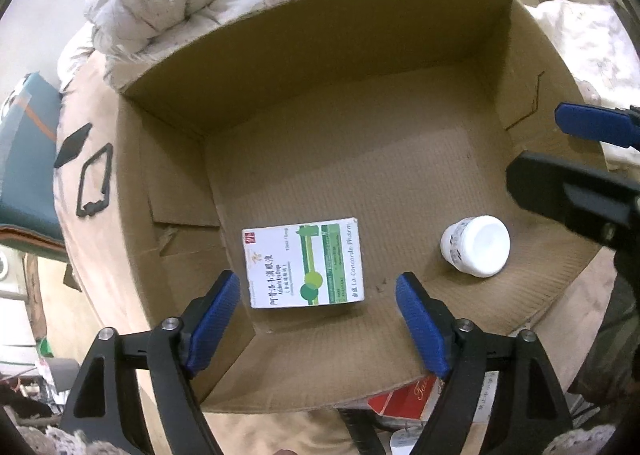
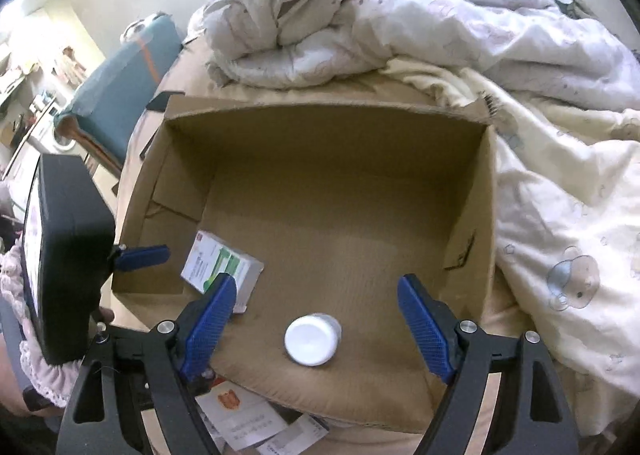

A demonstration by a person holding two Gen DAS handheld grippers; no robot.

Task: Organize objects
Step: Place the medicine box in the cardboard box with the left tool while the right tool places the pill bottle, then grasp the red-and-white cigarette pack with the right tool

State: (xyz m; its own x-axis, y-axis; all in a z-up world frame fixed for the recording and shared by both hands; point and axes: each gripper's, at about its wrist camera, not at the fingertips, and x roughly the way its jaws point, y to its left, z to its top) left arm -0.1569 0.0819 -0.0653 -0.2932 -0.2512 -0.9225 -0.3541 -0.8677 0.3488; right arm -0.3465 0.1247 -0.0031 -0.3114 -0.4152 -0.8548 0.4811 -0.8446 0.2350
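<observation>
Left gripper (image 1: 318,319): released, empty, above medicine box (image 1: 305,263).
Right gripper (image 2: 316,321): released, above white bottle (image 2: 312,339).
Risk: bottle could tip if clipped.

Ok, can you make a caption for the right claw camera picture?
Open right claw above a white-capped bottle and medicine box inside a cardboard box.
</observation>
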